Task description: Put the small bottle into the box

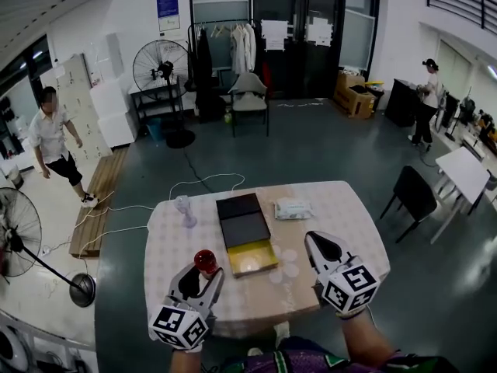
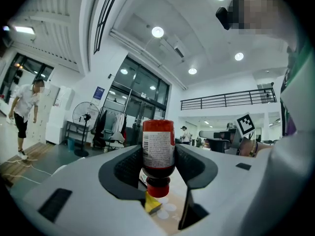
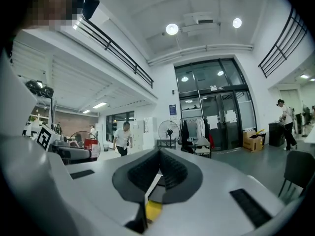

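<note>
Two claws, one bottle gripped

Left gripper (image 2: 158, 162) clamps the small bottle (image 2: 158, 142) between its jaws, with the red cap end lowest in the left gripper view. Just ahead and to its right lies the box (image 1: 253, 259), open and yellow inside, its dark lid (image 1: 242, 219) beyond. Past the box, the right gripper (image 3: 157, 170) has its jaws pressed together, holding nothing. Both hover over the table (image 1: 349, 216).

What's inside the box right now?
The box's open yellow tray looks empty; the bottle is held in the left tool. A dark cover hides the rest.
</note>
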Tool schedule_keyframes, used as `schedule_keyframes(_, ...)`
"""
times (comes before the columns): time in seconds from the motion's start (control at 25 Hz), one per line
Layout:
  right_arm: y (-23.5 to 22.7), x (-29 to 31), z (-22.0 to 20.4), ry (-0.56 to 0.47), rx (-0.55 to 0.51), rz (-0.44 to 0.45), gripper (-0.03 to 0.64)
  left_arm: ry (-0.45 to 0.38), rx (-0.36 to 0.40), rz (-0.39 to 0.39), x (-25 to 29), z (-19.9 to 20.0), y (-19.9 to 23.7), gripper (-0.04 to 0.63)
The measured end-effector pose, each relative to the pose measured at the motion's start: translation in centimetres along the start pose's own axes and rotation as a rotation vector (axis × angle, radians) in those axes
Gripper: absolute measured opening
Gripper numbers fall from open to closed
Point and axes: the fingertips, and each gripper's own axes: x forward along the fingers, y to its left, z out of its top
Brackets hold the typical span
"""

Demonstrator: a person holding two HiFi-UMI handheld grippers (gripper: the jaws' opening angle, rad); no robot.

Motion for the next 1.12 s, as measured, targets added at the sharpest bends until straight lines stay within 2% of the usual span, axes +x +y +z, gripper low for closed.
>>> schedule_keyframes(0.2,-1.8,2.5,-0.4,0.002,0.012,0.030,0.005,0.022,-0.016,0.025,2.9,-0.9,1.1,0.229)
schedule_keyframes(0.36,-3.2,4.1,-1.1,0.006,0.021,0.062,0.005,0.075,-0.043,0.025,6.3,-3.0,1.8,0.229)
schedule_keyframes(0.8,-9.6,8.3,-4.9,0.045,0.075,0.062,0.005,0.280,-0.152,0.005,17.0,-12.9,3.7,0.229)
schedule_keyframes(1.12,-13.5,11.0,-7.6,0.086,0.111,0.087,0.005,0.450,-0.198,0.051,23.0,-20.8,5.2,0.229)
